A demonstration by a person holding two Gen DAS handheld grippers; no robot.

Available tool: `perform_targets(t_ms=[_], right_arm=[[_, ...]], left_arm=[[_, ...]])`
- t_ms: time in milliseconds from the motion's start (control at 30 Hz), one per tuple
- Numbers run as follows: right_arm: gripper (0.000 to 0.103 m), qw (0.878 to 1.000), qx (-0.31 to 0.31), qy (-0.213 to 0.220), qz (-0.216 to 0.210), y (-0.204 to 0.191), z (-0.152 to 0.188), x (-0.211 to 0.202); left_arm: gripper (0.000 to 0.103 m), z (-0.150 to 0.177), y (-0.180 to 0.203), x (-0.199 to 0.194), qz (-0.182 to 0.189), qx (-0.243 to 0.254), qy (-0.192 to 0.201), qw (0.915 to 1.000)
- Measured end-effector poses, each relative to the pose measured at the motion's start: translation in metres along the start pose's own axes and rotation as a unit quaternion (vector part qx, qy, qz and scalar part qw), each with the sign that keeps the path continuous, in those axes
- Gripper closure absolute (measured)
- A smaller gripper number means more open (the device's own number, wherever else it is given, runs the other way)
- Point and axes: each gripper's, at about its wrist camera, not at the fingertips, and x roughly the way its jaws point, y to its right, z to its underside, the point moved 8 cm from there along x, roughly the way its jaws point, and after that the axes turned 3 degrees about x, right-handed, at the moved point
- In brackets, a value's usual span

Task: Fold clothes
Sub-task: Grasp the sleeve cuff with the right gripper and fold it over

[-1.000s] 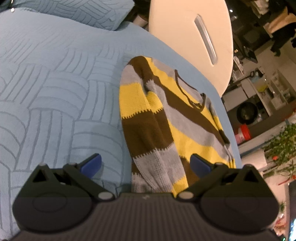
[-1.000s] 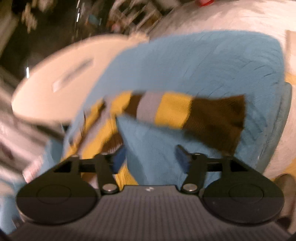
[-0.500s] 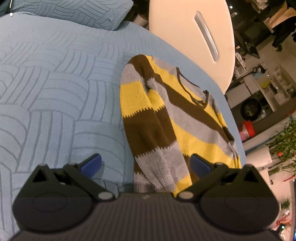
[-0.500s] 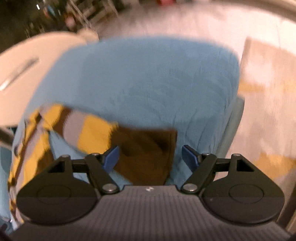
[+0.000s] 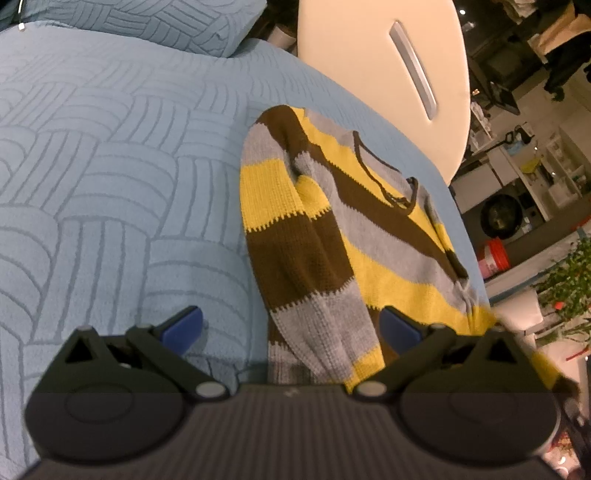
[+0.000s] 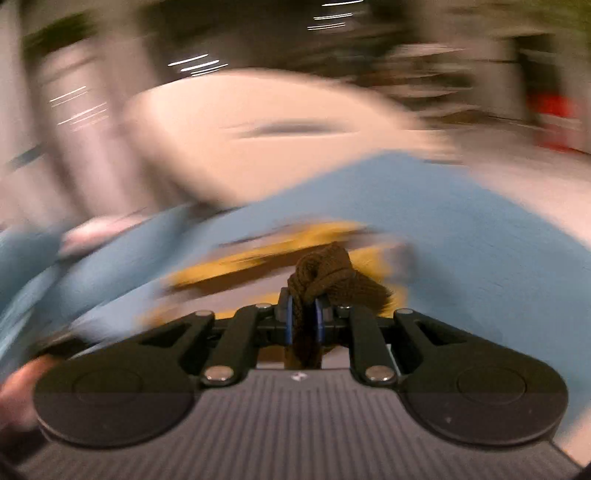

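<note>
A knitted sweater striped yellow, grey and brown lies on the blue quilted bed, one sleeve folded down along its left side. My left gripper hovers open over the sweater's near edge, the folded sleeve lying between its blue fingers without touching them. In the blurred right wrist view, my right gripper has its jaws closing, with the blue pads pinching the brown sleeve cuff. The rest of the sweater trails behind it as a yellow smear over the bed.
A pillow lies at the far left of the bed. A cream oval board with a metal slot stands behind the bed. Past the bed's right edge are a red bucket and a plant. A hand shows at lower left.
My right gripper went from open over the brown sleeve end to pinched on the cuff, then swung and rolled fast, lifting it. The left gripper and the sweater body stayed put.
</note>
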Motion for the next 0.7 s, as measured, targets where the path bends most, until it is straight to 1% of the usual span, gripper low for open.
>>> perform_targets(t_ms=[33, 67, 100, 133, 167, 200, 233, 267, 300, 333, 367, 433, 533, 600, 700], right_arm=[[0.085, 0.999, -0.019, -0.036, -0.026, -0.027, 0.018, 0.019], [0.08, 0.994, -0.042, -0.088, -0.043, -0.049, 0.044, 0.043], [0.079, 0.981, -0.075, -0.166, -0.059, -0.074, 0.082, 0.073], [0.077, 0.969, -0.094, -0.219, -0.064, -0.085, 0.108, 0.09], [0.077, 0.963, -0.101, -0.242, -0.066, -0.089, 0.123, 0.098], [0.076, 0.962, -0.102, -0.242, -0.069, -0.092, 0.128, 0.099], [0.069, 0.963, -0.102, -0.239, -0.073, -0.093, 0.129, 0.098], [0.057, 0.966, -0.097, -0.227, -0.075, -0.091, 0.123, 0.095], [0.05, 0.97, -0.088, -0.214, -0.072, -0.086, 0.115, 0.091], [0.04, 0.975, -0.076, -0.199, -0.066, -0.078, 0.106, 0.087], [0.038, 0.979, -0.063, -0.184, -0.052, -0.068, 0.096, 0.084], [0.038, 0.987, -0.039, -0.157, -0.025, -0.049, 0.08, 0.077], [0.038, 0.99, -0.026, -0.136, 0.009, -0.025, 0.07, 0.073], [0.038, 0.99, -0.03, -0.136, 0.015, -0.02, 0.07, 0.066], [0.038, 0.988, -0.055, -0.143, 0.007, -0.034, 0.084, 0.062]], left_arm=[[0.0, 0.001, 0.0, 0.0, -0.001, 0.0, 0.0, 1.0], [0.0, 0.001, 0.001, -0.001, -0.003, 0.001, 0.001, 1.0], [0.0, 0.002, 0.001, -0.001, -0.006, 0.003, 0.0, 1.0], [0.0, 0.003, 0.001, -0.001, -0.012, 0.007, -0.002, 0.9999], [0.0, 0.004, 0.002, -0.001, -0.017, 0.013, -0.005, 0.9998], [0.0, 0.005, 0.003, 0.0, -0.02, 0.019, -0.008, 0.9996], [0.0, 0.006, 0.005, 0.0, -0.022, 0.028, -0.01, 0.9993], [0.0, 0.006, 0.007, 0.001, -0.024, 0.037, -0.011, 0.999], [0.0, 0.007, 0.009, 0.001, -0.025, 0.047, -0.012, 0.9985], [0.0, 0.007, 0.011, 0.003, -0.027, 0.052, -0.013, 0.9982], [0.0, 0.008, 0.011, 0.005, -0.031, 0.055, -0.015, 0.9979], [0.0, 0.009, 0.012, 0.009, -0.038, 0.061, -0.021, 0.9972], [0.0, 0.011, 0.015, 0.01, -0.047, 0.075, -0.02, 0.9959], [0.0, 0.011, 0.017, 0.01, -0.048, 0.082, -0.018, 0.9953], [0.0, 0.011, 0.016, 0.008, -0.053, 0.084, -0.015, 0.995]])
